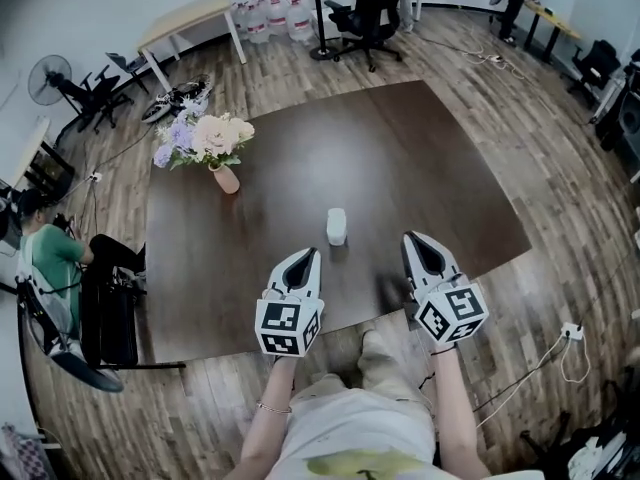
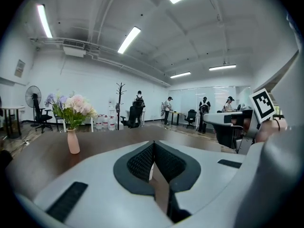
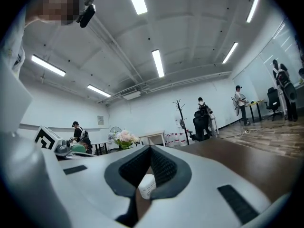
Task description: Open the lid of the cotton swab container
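A small white cotton swab container (image 1: 337, 225) stands upright on the dark brown table (image 1: 420, 158), near its front middle, with its lid down. My left gripper (image 1: 312, 253) hovers just in front and to the left of it, jaws shut and empty. My right gripper (image 1: 411, 236) is to its right, also shut with nothing held. In the right gripper view the container (image 3: 147, 186) shows low behind the closed jaw tips (image 3: 150, 148). In the left gripper view only a sliver of it (image 2: 150, 171) peeks past the shut jaws (image 2: 153, 143).
A pink vase of flowers (image 1: 212, 146) stands at the table's left side. Office chairs (image 1: 372, 8), a fan (image 1: 50, 78), water bottles (image 1: 268, 18) and a seated person (image 1: 55, 258) ring the table on the wooden floor. My legs are at the front table edge (image 1: 350, 318).
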The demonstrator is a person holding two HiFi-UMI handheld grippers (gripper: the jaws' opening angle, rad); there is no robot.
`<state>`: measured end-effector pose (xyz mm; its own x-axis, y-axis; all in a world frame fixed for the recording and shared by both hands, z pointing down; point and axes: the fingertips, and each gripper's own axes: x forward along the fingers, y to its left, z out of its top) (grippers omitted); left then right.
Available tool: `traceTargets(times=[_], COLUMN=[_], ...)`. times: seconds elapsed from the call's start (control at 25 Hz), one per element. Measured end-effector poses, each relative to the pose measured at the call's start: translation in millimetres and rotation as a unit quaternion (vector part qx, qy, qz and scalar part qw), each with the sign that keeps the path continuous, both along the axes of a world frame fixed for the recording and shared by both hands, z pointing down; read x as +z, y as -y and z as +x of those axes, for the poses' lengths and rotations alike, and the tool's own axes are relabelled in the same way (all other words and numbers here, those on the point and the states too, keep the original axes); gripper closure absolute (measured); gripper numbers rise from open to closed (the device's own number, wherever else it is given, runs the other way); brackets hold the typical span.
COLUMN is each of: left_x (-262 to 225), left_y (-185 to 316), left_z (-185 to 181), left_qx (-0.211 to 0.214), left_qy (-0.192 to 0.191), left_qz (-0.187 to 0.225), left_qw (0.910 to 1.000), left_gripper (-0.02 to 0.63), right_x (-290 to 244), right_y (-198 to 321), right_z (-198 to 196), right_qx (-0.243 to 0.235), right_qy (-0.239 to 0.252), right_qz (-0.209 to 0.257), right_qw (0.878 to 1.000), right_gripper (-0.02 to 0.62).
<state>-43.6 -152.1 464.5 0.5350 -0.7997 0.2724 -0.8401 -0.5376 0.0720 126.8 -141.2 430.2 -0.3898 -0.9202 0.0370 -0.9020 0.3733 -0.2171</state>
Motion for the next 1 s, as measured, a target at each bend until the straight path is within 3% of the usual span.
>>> traceTargets(times=[0.56, 0.76, 1.0], left_x=[91.5, 129.5, 150.4], left_y=[45.8, 52.0, 73.5], left_z=[20.7, 21.2, 31.0], left_qx=[-0.057, -0.058, -0.067], left_qy=[0.032, 0.045, 0.07], left_qz=[-0.107, -0.149, -0.144], left_qw=[0.9921, 0.986, 0.9849], left_gripper=[0.58, 0.464, 0.329], right_x=[29.3, 46.0, 61.0], right_y=[72.4, 81.6, 89.2], right_z=[5.0, -0.5, 0.0], right_qx=[-0.087, -0.094, -0.09], right_qy=[0.003, 0.01, 0.021], right_qz=[-0.035, -0.057, -0.074], right_qw=[0.996, 0.994, 0.993], right_gripper=[0.574, 0.574, 0.574])
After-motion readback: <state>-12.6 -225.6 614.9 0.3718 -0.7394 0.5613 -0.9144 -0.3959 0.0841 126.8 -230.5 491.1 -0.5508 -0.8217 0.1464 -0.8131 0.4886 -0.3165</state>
